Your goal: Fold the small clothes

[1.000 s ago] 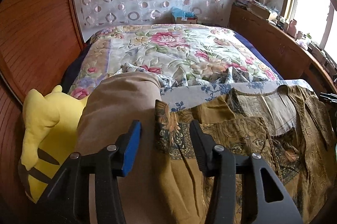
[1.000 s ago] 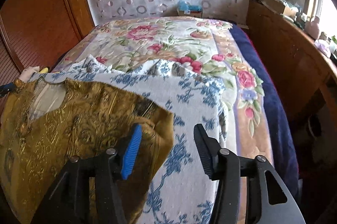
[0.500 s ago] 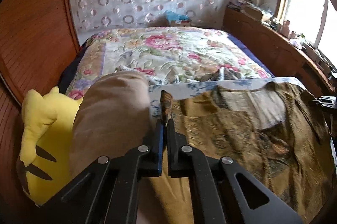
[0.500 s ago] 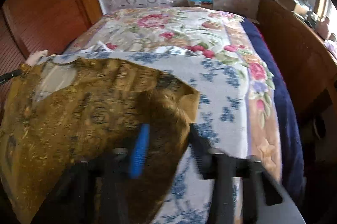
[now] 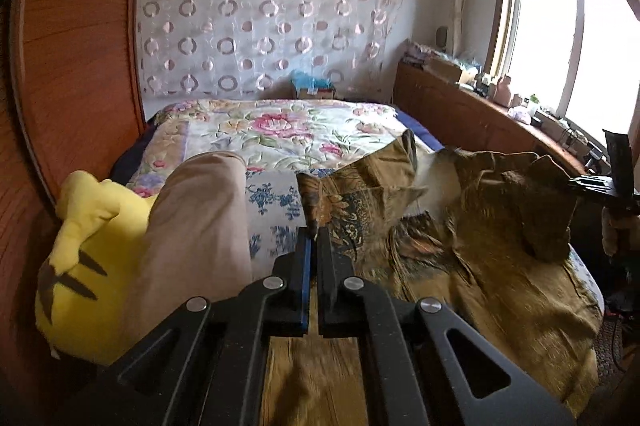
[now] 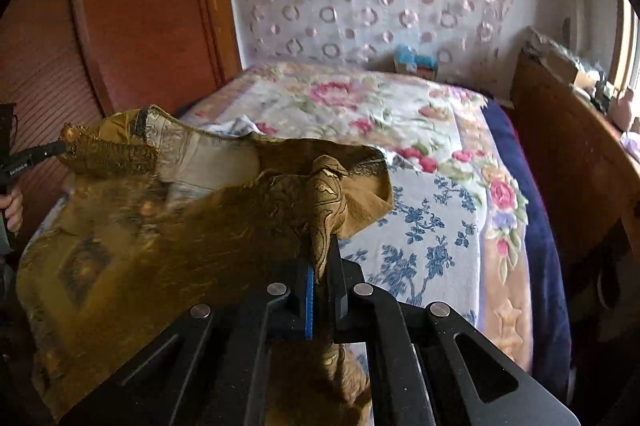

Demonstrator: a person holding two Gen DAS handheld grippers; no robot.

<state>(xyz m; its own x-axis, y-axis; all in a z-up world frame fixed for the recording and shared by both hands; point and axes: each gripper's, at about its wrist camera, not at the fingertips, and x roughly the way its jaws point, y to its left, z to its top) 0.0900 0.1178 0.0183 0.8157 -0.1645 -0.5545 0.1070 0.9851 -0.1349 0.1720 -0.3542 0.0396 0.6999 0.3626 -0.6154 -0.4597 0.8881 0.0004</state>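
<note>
The left hand-held gripper (image 5: 314,240) is pinching one edge of a gold patterned top (image 5: 460,246), its jaws clamped together on the cloth. The right hand-held gripper (image 6: 320,266), having just closed, is clamping the opposite edge. The top is hanging partly raised over a floral bed (image 5: 280,130), beside a yellow plush toy (image 5: 88,246).

Black gripper (image 5: 314,238), blue pad, silver screws

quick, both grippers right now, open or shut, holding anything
Left gripper: shut on the left edge of the brown patterned top.
Right gripper: shut on a bunched right edge of the same top; its jaws have just been closing.
</note>
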